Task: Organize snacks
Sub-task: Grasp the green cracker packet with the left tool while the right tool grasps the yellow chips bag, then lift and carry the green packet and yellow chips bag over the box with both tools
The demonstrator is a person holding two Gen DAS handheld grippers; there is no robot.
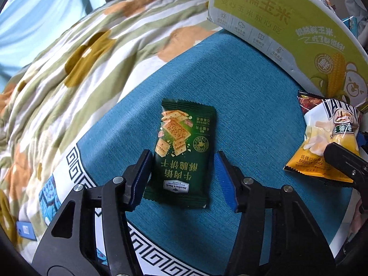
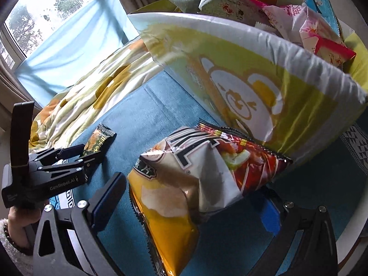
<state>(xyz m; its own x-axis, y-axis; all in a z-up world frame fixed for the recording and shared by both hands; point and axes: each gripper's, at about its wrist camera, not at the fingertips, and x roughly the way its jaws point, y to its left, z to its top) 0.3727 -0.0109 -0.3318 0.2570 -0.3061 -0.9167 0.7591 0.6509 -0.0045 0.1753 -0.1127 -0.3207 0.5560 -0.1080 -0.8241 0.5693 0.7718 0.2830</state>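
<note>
A dark green cracker packet [image 1: 182, 151] lies flat on the teal cloth [image 1: 241, 87]. My left gripper [image 1: 182, 158] is open, its blue-padded fingers either side of the packet's near half. It also shows in the right wrist view [image 2: 92, 151] over the green packet [image 2: 100, 139]. A yellow and white barbecue chip bag [image 2: 184, 184] lies between the open jaws of my right gripper [image 2: 195, 197], touching neither pad clearly. The chip bag also shows at the right of the left wrist view [image 1: 326, 138]. A green and white corn box [image 2: 253, 87] holds several snack packets [image 2: 299, 16].
A flowered quilt [image 1: 80, 69] covers the bed to the left of the teal cloth. The corn box [image 1: 287, 23] stands at the cloth's far right. A window [image 2: 46, 11] and light blue sheet [image 2: 69, 53] lie beyond the bed.
</note>
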